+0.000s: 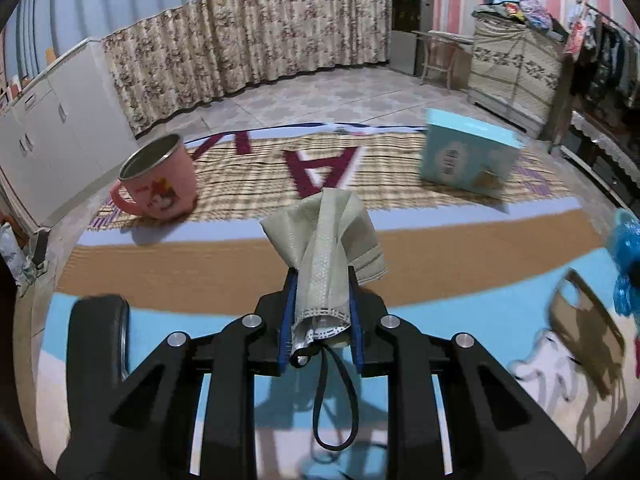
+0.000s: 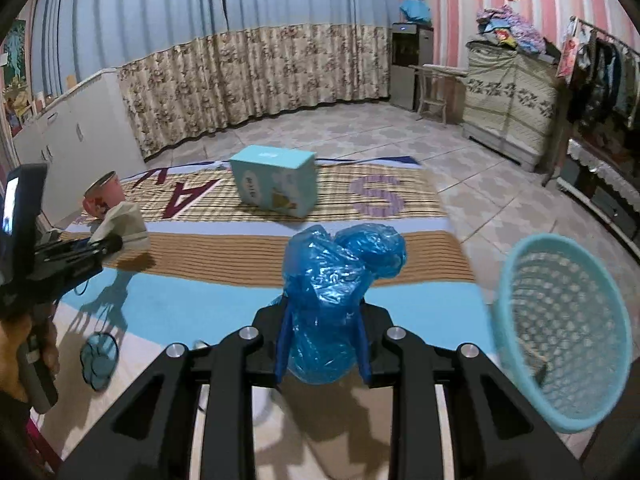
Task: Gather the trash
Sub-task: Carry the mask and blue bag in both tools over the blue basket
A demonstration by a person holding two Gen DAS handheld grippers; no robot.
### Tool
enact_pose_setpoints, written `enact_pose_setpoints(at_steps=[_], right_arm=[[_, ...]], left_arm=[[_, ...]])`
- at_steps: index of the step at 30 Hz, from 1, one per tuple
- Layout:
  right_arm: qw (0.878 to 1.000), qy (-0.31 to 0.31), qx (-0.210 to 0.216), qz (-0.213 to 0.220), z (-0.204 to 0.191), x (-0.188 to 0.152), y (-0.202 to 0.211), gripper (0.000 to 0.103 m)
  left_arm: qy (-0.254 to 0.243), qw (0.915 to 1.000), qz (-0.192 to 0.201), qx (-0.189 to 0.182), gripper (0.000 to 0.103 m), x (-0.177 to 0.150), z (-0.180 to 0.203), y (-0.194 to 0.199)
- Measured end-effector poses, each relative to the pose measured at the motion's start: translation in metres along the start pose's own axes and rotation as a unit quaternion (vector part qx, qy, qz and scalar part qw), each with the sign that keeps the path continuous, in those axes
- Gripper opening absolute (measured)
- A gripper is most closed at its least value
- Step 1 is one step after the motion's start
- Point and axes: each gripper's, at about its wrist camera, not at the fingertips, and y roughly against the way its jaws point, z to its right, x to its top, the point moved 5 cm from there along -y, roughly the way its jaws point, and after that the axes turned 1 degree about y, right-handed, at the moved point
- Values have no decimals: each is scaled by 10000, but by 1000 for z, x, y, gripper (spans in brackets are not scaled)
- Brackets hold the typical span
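Observation:
My left gripper (image 1: 322,276) is shut on a crumpled grey-beige face mask (image 1: 324,232), which sticks up from the blue pads while its black ear loop dangles below. It hangs above the striped mat (image 1: 224,264). In the right wrist view, that left gripper (image 2: 100,246) and its mask (image 2: 124,220) show at the far left. My right gripper (image 2: 324,312) is shut on a bunched blue plastic bag (image 2: 332,264), lifted off the mat. The bag (image 1: 628,256) also shows at the right edge of the left wrist view. A light blue mesh basket (image 2: 568,320) stands close by on the right.
A pink cup (image 1: 160,184) lies tilted at the mat's far left. A pale blue box (image 1: 468,156) stands at the far right. A small blue looped item (image 2: 98,360) lies near the front left. Brown and white scraps (image 1: 588,332) lie right. A hand (image 2: 24,344) holds the left gripper.

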Motion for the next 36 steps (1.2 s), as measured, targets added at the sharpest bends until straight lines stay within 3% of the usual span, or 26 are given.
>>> enact_pose_setpoints(at_steps=[15,24,36], right_arm=[[9964,-503,-644,233,119,-22,61,27],[9882,-999,-1102,363,208,-20,79,27],[9850,-1161,-1256,236,260,-27,60,27]], left_arm=[[-927,9910,604,-750,21,-15,174,75],[-1359,9810,587,-1255,21,-18,271,78],[-1687,9662,591,-1859,21,-7,374,73]])
